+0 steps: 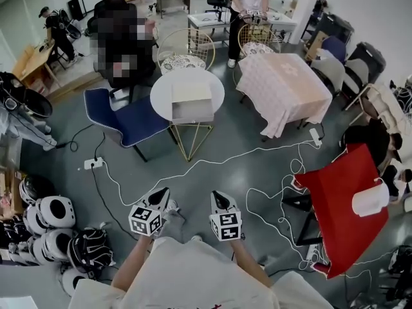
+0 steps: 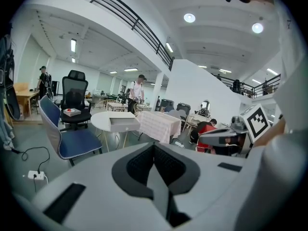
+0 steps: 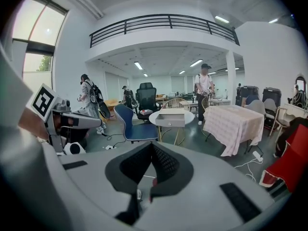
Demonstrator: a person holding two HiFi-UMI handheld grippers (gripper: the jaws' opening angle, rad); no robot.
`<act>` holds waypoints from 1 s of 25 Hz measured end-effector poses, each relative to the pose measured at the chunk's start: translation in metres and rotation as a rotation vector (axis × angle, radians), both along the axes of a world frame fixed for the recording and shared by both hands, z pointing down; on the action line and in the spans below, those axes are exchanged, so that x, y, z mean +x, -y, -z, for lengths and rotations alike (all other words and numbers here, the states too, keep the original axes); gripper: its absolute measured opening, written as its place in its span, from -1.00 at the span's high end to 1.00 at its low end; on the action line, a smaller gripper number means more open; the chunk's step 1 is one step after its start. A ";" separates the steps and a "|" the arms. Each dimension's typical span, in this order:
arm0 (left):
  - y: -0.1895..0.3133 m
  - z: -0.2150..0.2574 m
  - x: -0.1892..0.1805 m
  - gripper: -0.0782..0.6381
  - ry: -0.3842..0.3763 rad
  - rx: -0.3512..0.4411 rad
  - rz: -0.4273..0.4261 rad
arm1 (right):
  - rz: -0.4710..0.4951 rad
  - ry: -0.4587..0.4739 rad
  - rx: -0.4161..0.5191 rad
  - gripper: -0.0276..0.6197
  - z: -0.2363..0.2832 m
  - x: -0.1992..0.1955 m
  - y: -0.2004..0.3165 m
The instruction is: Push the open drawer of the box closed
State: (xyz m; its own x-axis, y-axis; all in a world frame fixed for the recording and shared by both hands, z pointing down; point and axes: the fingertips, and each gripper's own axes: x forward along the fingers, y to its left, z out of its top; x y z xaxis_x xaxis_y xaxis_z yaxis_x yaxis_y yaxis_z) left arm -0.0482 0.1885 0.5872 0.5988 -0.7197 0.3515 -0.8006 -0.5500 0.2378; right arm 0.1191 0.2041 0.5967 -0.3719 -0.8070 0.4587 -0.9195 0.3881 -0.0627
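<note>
Pale box (image 1: 191, 93), drawer (image 1: 193, 112) open

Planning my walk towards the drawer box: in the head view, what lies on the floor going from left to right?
helmets → blue chair → round white table → cloth-covered table → red chair

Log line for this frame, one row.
stage: far from table | left gripper: shut, empty | right gripper: shut, empty | box: on round table, drawer open | contact: none
</note>
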 end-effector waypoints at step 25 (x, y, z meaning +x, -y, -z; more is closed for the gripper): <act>0.149 -0.027 -0.016 0.75 -0.053 -0.035 -0.054 | 0.004 -0.055 -0.045 0.87 -0.022 -0.035 0.136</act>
State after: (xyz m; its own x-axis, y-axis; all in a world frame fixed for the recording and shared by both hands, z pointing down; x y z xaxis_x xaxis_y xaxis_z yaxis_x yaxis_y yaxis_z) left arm -0.0639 0.0394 0.6143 0.6550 -0.6736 0.3423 -0.7556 -0.5830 0.2986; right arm 0.0842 0.0677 0.6189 -0.3478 -0.7839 0.5143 -0.9206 0.3893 -0.0291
